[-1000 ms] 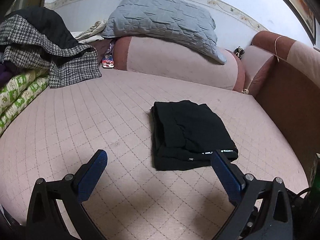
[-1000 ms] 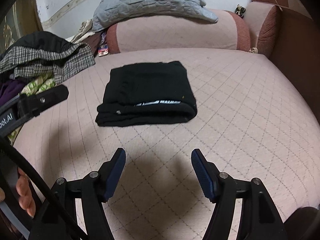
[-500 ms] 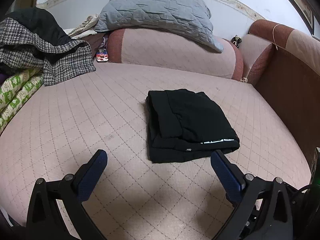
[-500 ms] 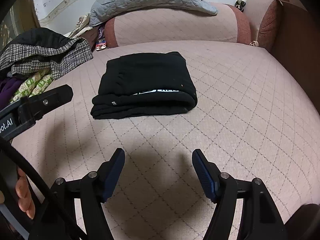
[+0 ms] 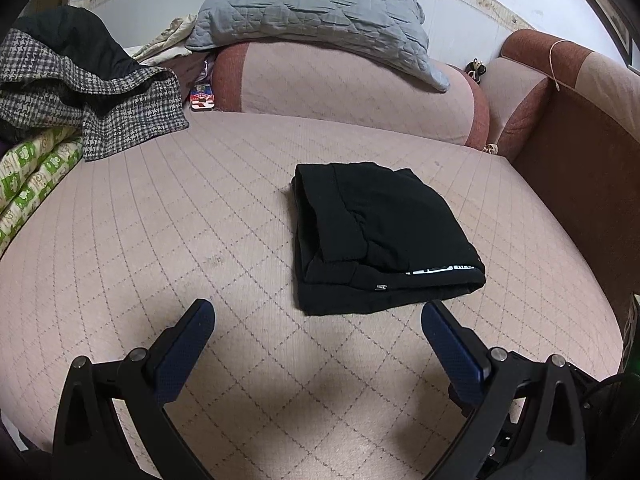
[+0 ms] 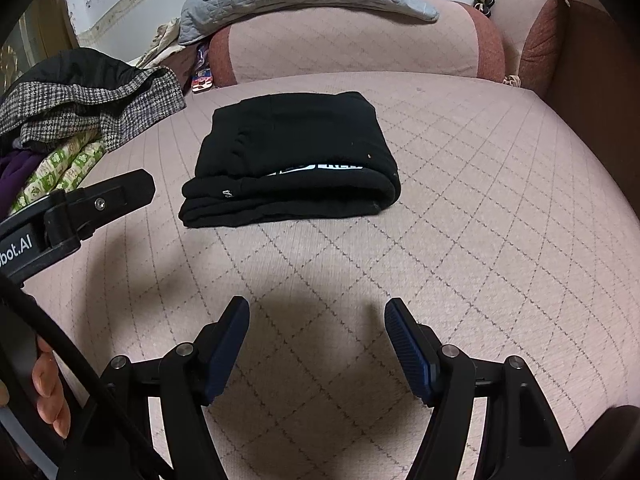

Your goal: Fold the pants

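Note:
Black pants [image 5: 380, 236] lie folded into a compact rectangle on the pink quilted sofa seat [image 5: 160, 220], with a strip of white lettering showing at the near edge. In the right wrist view the same pants [image 6: 292, 156] sit ahead and slightly left. My left gripper [image 5: 318, 310] hangs open just short of the bundle's near edge, nothing between its blue pads. My right gripper [image 6: 316, 306] is also open and empty, well back from the pants. One finger of the left gripper [image 6: 100, 200] reaches in from the left of the right wrist view.
A pile of houndstooth and black clothes [image 5: 80, 84] lies on green-patterned bedding [image 5: 36, 176] at the left. A grey quilted pillow [image 5: 320, 12] rests on the bolster [image 5: 352, 92] behind. The brown armrest [image 5: 580, 168] bounds the right side. A person's fingers [image 6: 48, 392] show at lower left.
Both views have drawn back slightly and tilted, so the folded pants sit a little higher and farther in each frame. The pants have not moved, and both grippers stay open.

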Demonstrator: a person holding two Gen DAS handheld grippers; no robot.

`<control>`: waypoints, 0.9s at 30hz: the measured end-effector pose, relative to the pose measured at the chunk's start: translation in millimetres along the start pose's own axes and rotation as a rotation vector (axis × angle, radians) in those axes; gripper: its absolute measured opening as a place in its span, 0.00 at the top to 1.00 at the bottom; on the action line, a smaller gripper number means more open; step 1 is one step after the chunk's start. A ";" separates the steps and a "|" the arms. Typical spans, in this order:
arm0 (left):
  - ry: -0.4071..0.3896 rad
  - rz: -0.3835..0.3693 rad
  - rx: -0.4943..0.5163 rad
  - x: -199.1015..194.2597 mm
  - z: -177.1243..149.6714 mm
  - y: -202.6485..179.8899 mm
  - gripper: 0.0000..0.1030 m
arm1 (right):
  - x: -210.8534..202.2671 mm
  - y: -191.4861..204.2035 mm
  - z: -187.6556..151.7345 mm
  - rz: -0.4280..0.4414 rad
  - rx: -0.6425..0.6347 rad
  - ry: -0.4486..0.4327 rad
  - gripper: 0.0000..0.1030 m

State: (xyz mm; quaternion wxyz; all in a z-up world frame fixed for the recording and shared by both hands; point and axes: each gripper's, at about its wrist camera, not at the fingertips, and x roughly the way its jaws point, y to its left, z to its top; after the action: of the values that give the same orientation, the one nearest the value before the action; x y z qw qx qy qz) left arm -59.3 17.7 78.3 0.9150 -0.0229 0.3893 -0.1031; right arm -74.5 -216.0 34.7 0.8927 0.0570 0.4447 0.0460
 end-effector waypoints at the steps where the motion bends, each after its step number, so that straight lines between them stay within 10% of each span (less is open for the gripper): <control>1: 0.002 0.000 -0.001 0.6 -0.2 0.1 0.00 | 0.5 0.1 -0.3 0.000 0.000 0.001 0.27; 14: -0.106 -0.004 -0.032 -10.8 -1.5 5.0 0.00 | 0.5 0.4 -2.1 -0.003 0.003 -0.014 0.27; 27: -0.435 0.261 -0.087 -115.0 -21.0 9.6 0.00 | 1.8 -8.1 17.4 0.076 0.107 -0.060 0.27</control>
State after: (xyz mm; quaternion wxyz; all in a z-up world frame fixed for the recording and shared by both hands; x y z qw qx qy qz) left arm -150.4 51.6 143.9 0.9810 -0.0332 0.1868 0.0402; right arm -59.3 -224.9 42.5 0.8989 0.1229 0.4170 0.0546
